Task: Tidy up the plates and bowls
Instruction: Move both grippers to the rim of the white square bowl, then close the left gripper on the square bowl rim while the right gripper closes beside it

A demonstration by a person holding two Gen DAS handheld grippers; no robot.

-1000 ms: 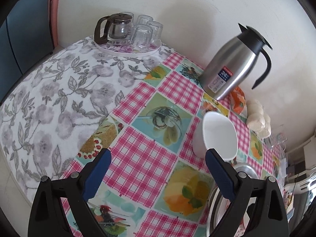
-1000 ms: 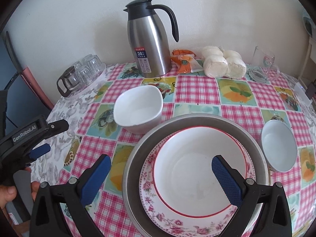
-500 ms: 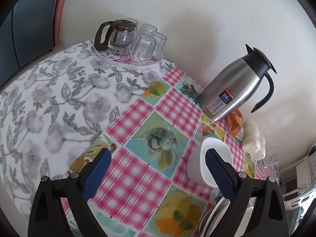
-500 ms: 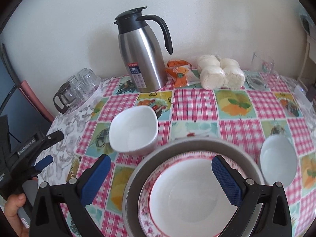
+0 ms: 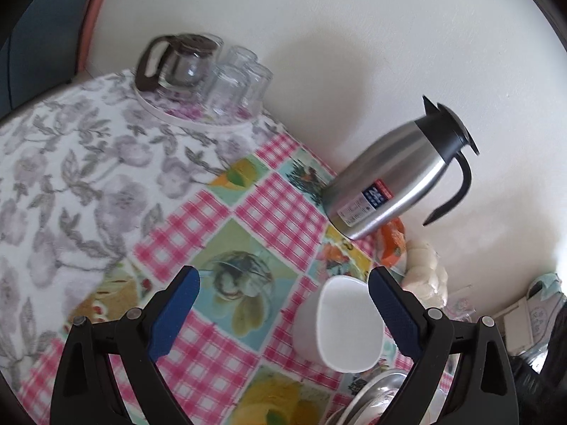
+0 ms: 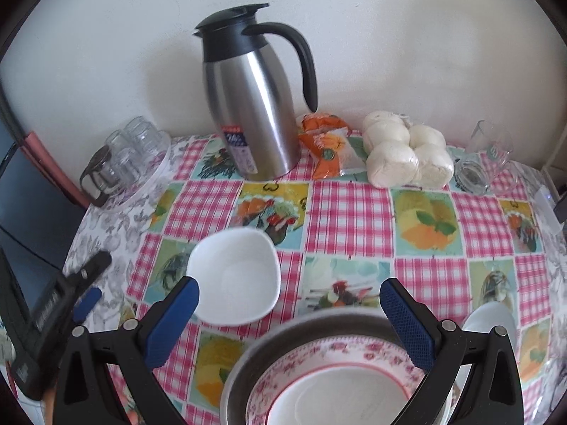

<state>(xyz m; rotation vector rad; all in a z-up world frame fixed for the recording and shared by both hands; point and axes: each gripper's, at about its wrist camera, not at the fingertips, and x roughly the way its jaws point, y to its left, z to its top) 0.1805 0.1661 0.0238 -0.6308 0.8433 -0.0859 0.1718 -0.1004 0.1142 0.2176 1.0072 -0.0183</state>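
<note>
My right gripper is spread wide with nothing between its blue pads, hanging over the near rim of the grey metal pan. My left gripper is just as wide and also empty, above the checked tablecloth.

Using the tall steel jug with the black handle as landmark: I count one square white bowl in front of it, free of both tools. One pink-flowered plate sits inside the pan nearer me, with one white plate on it. One round white bowl lies off to the jug's right front. Right of the jug are one orange packet and four white buns; left of it, a tray of glasses, too blurred to count.
</note>
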